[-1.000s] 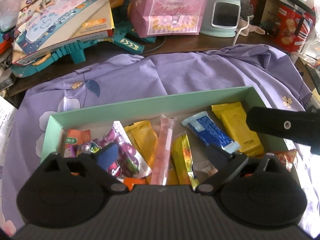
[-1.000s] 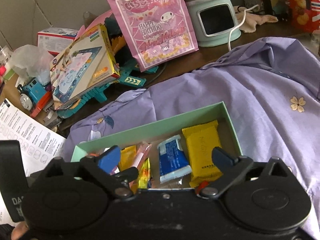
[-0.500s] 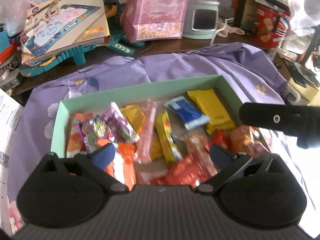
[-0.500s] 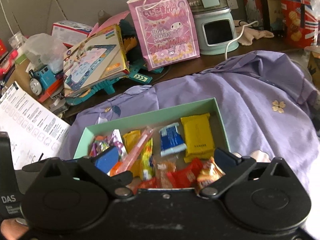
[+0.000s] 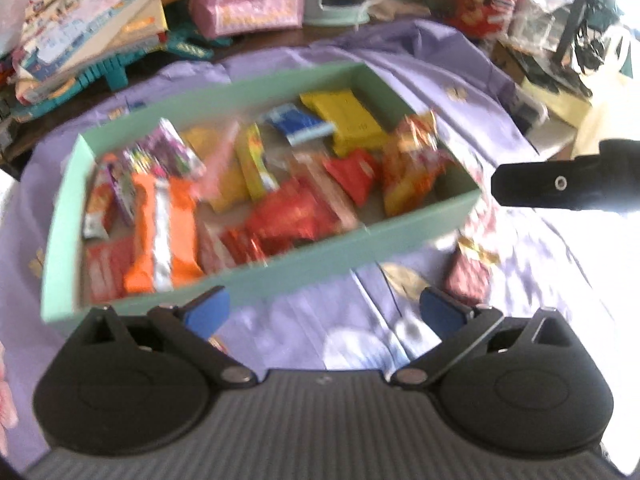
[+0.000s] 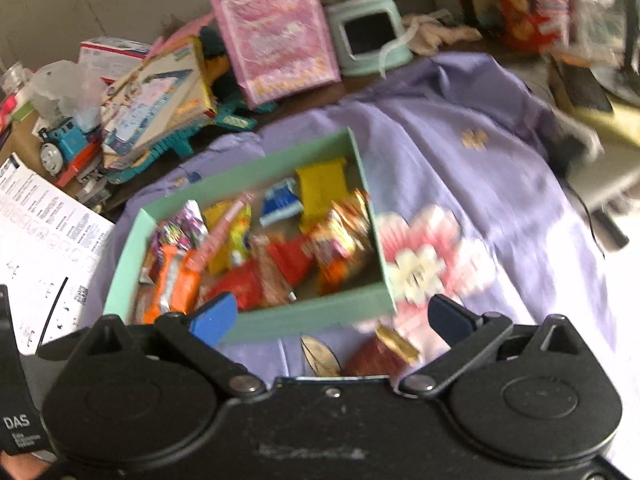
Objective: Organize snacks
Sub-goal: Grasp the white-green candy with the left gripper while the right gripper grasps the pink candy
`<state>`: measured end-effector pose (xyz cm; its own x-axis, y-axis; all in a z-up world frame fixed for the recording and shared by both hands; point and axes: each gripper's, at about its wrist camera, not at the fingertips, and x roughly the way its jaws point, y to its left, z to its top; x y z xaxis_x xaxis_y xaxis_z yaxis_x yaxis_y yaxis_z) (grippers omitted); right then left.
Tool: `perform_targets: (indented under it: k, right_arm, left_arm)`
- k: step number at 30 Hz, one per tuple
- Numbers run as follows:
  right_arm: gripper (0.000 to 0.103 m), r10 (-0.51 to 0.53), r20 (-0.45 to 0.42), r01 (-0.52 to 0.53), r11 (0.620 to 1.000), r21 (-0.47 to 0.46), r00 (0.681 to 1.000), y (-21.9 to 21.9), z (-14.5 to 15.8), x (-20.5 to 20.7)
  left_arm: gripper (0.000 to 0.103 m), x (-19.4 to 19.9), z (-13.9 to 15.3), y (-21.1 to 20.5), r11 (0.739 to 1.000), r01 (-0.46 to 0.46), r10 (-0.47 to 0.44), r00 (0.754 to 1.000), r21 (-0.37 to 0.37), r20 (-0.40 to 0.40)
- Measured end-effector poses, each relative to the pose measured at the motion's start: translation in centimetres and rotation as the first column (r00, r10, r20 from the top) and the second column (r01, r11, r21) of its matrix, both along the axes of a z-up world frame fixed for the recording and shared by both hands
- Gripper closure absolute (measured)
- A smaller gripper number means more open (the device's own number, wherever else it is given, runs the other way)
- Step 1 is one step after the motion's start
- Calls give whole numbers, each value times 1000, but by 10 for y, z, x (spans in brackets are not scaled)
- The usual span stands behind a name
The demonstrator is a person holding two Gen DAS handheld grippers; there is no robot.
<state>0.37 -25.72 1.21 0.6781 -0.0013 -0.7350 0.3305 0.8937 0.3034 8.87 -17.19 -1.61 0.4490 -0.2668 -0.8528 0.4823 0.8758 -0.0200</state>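
Both cameras have pulled back and up since the earlier frames: the box (image 5: pixel 256 276), which filled the lower part of each view, now shows whole, with its near wall in sight and purple cloth (image 5: pixel 436 80) in front of it. Both pictures are blurred, so the grippers seem to be moving.

The left gripper (image 5: pixel 324 314) has its jaws wide apart and holds nothing. The right gripper (image 6: pixel 332 316) is the same: wide apart, nothing between the fingers. In the left view the right gripper appears as a dark bar at the right edge.

The box sits on the cloth and is well filled with snacks: a yellow pack (image 5: pixel 348 120) and a blue pack (image 5: pixel 298 126) at the far end, red packs (image 5: pixel 296 212) in the middle, an orange pack (image 5: pixel 160 236) and a purple pack (image 5: pixel 176 152) at the left end. They lie loosely, some over others, not in neat rows.

Outside the box, a red snack (image 6: pixel 380 354) lies on the cloth just beside the near right corner, close in front of the right gripper. A brownish thing (image 6: pixel 320 356) lies next to it; I cannot tell whether it is a snack or a print on the cloth.

I judge the task nearly done: most snacks are in the box, and at least this one red snack is left to be picked up and put inside.
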Motion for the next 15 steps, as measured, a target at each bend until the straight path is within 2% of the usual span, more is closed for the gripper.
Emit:
perform_targets:
  k: [11,13,15]
  right_arm:
    - [0,-60,-115,64,997,30,991,-13,-50,-58]
    - [7,-76,-129,83,995,53,989,-16,-59,-70]
    - [24,-90,-148,99,994,55,985,-17,-66,-80]
  left_arm:
    - [0,-32,-30,-15,995,98,-97,994,18,-48]
    - [0,-35,-32,-16,994,109,-108,993,25,-44]
    - [0,-35,-35,-12,994,106,-105,993,22,-49]
